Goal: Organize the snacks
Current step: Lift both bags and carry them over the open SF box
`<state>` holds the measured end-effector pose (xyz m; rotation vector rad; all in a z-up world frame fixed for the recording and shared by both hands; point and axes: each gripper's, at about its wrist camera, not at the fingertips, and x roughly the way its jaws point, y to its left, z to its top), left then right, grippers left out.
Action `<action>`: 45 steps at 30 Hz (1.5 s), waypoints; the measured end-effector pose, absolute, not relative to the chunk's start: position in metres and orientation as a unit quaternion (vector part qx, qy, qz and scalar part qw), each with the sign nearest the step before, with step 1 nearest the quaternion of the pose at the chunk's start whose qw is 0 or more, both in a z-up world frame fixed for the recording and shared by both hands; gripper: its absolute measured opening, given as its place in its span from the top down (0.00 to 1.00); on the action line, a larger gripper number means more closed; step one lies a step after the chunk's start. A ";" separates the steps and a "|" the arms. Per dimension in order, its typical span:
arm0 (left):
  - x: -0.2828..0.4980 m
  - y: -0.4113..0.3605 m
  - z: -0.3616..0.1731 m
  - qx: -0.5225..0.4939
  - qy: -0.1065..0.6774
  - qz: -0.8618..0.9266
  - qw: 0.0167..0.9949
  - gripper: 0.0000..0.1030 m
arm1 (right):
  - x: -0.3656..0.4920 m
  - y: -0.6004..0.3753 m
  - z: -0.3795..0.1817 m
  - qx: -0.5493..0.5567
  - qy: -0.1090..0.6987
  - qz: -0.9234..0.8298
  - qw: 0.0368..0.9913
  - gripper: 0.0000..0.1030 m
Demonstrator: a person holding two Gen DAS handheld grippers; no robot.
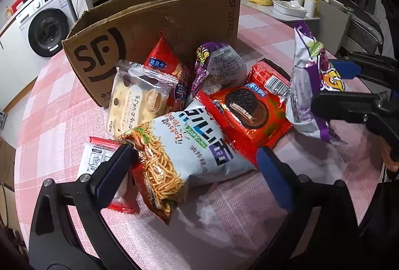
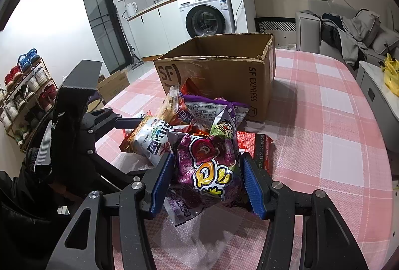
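The right gripper [image 2: 207, 185] has its blue pads pressed on either side of a purple snack bag [image 2: 209, 167] with a cartoon face, holding it upright just above the counter [image 2: 324, 125], which wears a pink and white checked cloth. In the left wrist view the same bag stands at the right edge of the heap, pinched between the black fingers.

The left gripper [image 1: 197, 167] stands wide, its jaws spread to either side of a white bag of fried noodle snacks [image 1: 179, 145]; the left fingertip sits right by the bag's corner, though I can't quite say whether it touches, and the right one stands clear of it. Under that fingertip lies a small white packet with red ends [image 1: 99, 157].

The rest of the snacks sit heaped beside the noodle bag: a red packet of chocolate sandwich cookies [image 1: 247, 108], a second purple bag [image 1: 217, 68] lying back side up, a clear pack of pale cheese-pattern cakes [image 1: 134, 100] and a red bag [image 1: 164, 58] leaning on the box behind.

That open SF Express cardboard box [image 2: 219, 75] stands on the counter just behind the heap, flaps up; its inside is hardly visible from here
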<state>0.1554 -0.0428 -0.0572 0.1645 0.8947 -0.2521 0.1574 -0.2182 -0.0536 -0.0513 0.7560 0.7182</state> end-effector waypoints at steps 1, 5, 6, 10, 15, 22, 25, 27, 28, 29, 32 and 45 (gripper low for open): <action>0.156 -0.044 -0.057 0.079 0.430 -0.121 0.891 0.04 | 0.157 -0.218 -0.054 -0.024 0.362 0.343 0.867 0.45; 0.155 -0.048 -0.055 0.085 0.418 -0.117 0.897 0.22 | 0.157 -0.219 -0.054 -0.025 0.361 0.341 0.867 0.45; 0.153 -0.048 -0.056 0.089 0.416 -0.120 0.897 0.25 | 0.157 -0.219 -0.055 -0.024 0.361 0.341 0.868 0.45; 0.146 -0.048 -0.051 0.096 0.407 -0.129 0.899 0.39 | 0.158 -0.220 -0.056 -0.022 0.362 0.340 0.868 0.45; 0.137 -0.040 -0.045 0.082 0.397 -0.137 0.904 0.44 | 0.158 -0.222 -0.054 -0.021 0.359 0.339 0.870 0.45; 0.122 -0.020 -0.029 0.060 0.374 -0.137 0.915 0.45 | 0.157 -0.222 -0.051 -0.018 0.354 0.338 0.872 0.45; 0.118 -0.011 -0.020 0.053 0.364 -0.133 0.920 0.44 | 0.156 -0.222 -0.049 -0.018 0.348 0.338 0.874 0.45; 0.115 -0.003 -0.014 0.047 0.358 -0.129 0.924 0.44 | 0.156 -0.223 -0.046 -0.017 0.343 0.337 0.877 0.45; 0.113 0.000 -0.011 0.043 0.354 -0.127 0.926 0.44 | 0.156 -0.223 -0.044 -0.016 0.340 0.336 0.878 0.45; 0.112 0.004 -0.008 0.040 0.351 -0.126 0.927 0.44 | 0.156 -0.223 -0.043 -0.016 0.338 0.335 0.879 0.46; 0.108 0.013 0.001 0.034 0.341 -0.119 0.932 0.44 | 0.158 -0.223 -0.037 -0.015 0.331 0.332 0.883 0.46; 0.113 0.038 0.044 0.011 0.297 -0.102 0.949 0.44 | 0.181 -0.211 -0.009 -0.001 0.305 0.317 0.898 0.46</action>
